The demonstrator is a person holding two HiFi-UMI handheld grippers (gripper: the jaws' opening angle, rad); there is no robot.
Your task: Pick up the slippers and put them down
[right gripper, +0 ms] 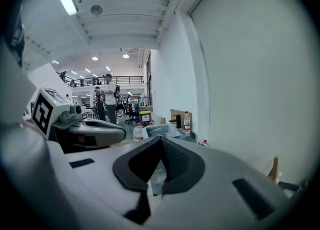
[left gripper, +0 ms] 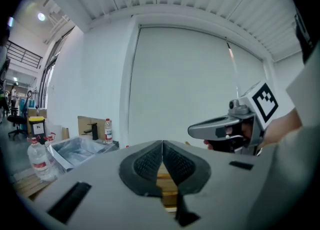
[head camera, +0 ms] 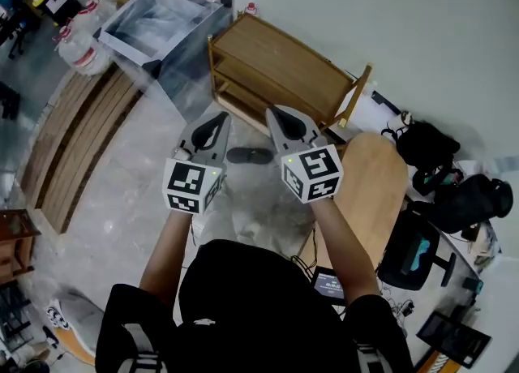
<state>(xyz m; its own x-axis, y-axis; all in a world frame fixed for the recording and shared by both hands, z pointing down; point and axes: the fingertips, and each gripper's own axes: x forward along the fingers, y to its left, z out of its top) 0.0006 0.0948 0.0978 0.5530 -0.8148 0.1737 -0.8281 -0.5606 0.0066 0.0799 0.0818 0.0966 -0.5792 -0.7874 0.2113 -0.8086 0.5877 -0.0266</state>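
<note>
Pointing fwd side by side, L claw (head camera: 220,117) & R claw (head camera: 272,110) both closed, empty.

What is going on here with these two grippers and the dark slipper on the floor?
A person holds one gripper in each hand, side by side in front of the body. The left gripper has its fingers together with nothing between them, and so does the right gripper. One dark slipper lies on the floor below and between the two, just in front of a wooden rack. Neither gripper touches it, so at this moment nothing is being carried.
</note>
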